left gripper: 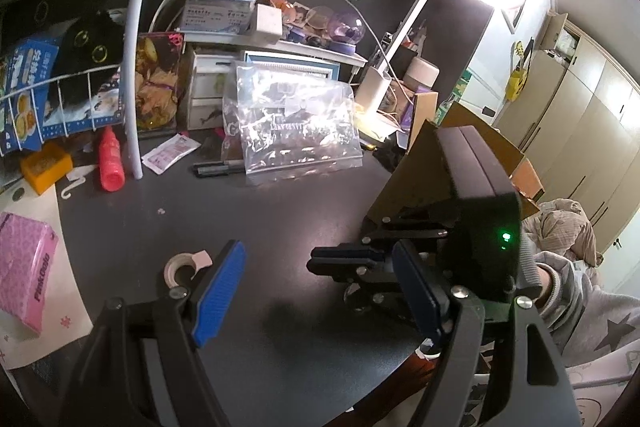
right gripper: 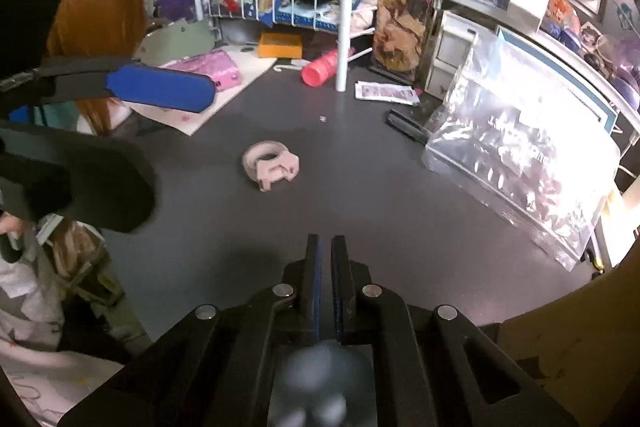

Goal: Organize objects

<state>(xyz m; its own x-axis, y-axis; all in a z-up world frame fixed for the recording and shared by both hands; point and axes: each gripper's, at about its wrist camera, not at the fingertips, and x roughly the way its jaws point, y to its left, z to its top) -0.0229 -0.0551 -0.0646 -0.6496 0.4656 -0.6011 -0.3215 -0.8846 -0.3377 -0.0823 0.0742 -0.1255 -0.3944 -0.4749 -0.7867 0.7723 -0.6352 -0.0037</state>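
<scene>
Desk: dark, cluttered along its back edge. Clear bag: near the back edge, propped upright. Left gripper: fingers spread wide, holding nothing, above the front edge. Right gripper: fingers nearly together, nothing between them. Tape roll: flat mid-desk, untouched.

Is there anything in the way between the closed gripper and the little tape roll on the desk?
Nothing visible. From the right gripper, whose jaws are together, only bare dark desk lies ahead up to the tape roll. The plastic bag sits off to the right, and the open left gripper is off to the left.
</scene>
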